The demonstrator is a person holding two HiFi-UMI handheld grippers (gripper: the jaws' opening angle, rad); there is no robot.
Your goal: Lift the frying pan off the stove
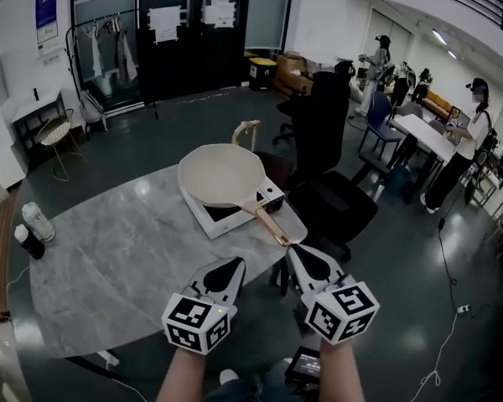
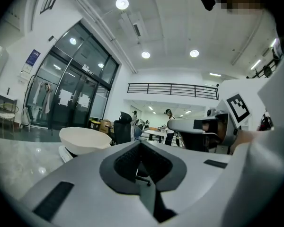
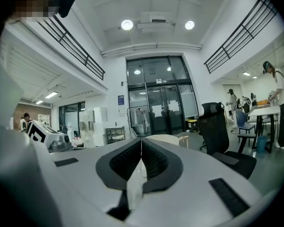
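Both shut and empty, just short of the pan handle.

Nearest, left hand-held gripper (image 1: pixel 233 266) and right hand-held gripper (image 1: pixel 295 254) clenched on nothing, the right tip just beside the handle (image 1: pixel 271 222) end; likely only to nudge it unless opened first. Farther, frying pan (image 1: pixel 220 175) seated on the stove (image 1: pixel 235 214) near the right edge of the worktop (image 1: pixel 126 258), handle pointing near-right. Probable trouble: a pinch at the handle's very end, bowl drooping or twisting; the small stove dragged toward the edge.
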